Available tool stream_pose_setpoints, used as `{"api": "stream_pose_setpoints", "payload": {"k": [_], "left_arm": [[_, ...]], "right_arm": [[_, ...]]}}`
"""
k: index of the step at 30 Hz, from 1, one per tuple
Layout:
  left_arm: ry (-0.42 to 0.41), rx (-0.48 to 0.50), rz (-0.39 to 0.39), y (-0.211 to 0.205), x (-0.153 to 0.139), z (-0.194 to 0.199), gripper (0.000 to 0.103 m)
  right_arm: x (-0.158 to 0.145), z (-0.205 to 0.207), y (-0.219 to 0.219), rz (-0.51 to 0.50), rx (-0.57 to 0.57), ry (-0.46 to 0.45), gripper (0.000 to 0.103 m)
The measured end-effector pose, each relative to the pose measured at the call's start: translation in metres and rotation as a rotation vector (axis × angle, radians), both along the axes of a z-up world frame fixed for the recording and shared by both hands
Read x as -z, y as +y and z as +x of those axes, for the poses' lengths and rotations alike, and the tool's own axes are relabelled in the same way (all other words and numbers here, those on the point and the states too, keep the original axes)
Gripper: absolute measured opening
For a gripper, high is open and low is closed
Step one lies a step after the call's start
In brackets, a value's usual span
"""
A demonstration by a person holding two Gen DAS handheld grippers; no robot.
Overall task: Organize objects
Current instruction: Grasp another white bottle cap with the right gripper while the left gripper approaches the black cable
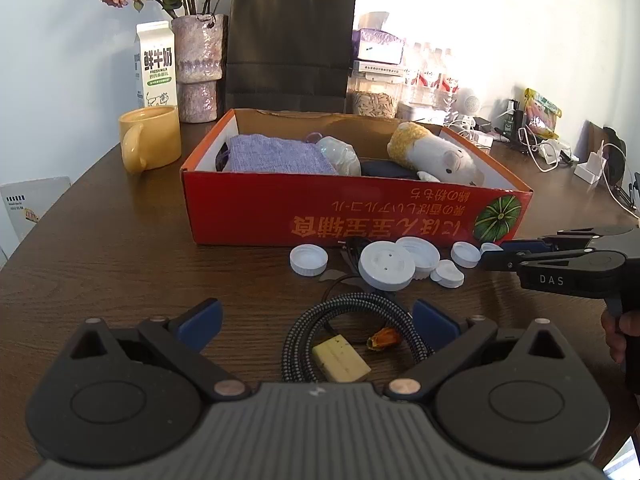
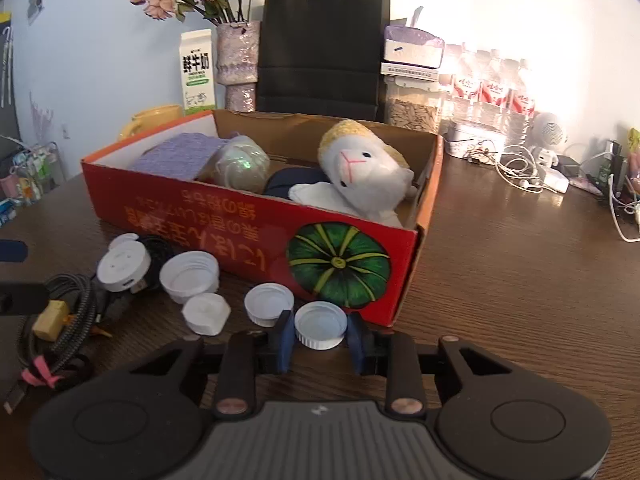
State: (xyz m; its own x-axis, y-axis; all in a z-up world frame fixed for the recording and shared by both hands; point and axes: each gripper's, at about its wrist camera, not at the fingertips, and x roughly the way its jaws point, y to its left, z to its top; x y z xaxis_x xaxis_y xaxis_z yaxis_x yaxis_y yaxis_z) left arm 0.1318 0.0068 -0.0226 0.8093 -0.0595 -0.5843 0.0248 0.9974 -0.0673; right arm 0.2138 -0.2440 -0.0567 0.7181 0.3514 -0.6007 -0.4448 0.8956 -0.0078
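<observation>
A red cardboard box (image 1: 360, 212) (image 2: 240, 216) stands on the brown table and holds a purple cloth (image 1: 276, 156), a clear wrapped ball (image 2: 242, 166) and a plush sheep (image 2: 368, 168). Several white bottle caps (image 1: 308, 258) and a round white disc (image 1: 386, 266) lie in front of it. My right gripper (image 2: 320, 332) is shut on one white cap (image 2: 320, 322) beside the box's front corner; in the left wrist view it (image 1: 492, 254) comes in from the right. My left gripper (image 1: 316, 320) is open above a coiled braided cable (image 1: 304, 328) and a yellow block (image 1: 340, 362).
Behind the box are a yellow mug (image 1: 150, 142), a milk carton (image 1: 156, 64), a vase of dried flowers (image 1: 198, 68) and a black paper bag (image 1: 288, 40). Water bottles (image 2: 492, 84), chargers and white cables (image 2: 520, 172) crowd the back right.
</observation>
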Motion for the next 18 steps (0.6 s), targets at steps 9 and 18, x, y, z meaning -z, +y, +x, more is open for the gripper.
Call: {"api": "stream_pose_setpoints", "payload": {"k": [9, 18], "left_arm": [[0.089, 0.09, 0.015, -0.011, 0.008, 0.003, 0.103], [0.153, 0.097, 0.035, -0.019, 0.017, 0.012, 0.103]], "right_arm": [[-0.009, -0.031, 0.0, 0.072, 0.008, -0.123, 0.027], [-0.014, -0.042, 0.003, 0.091, -0.004, -0.16, 0.027]]}}
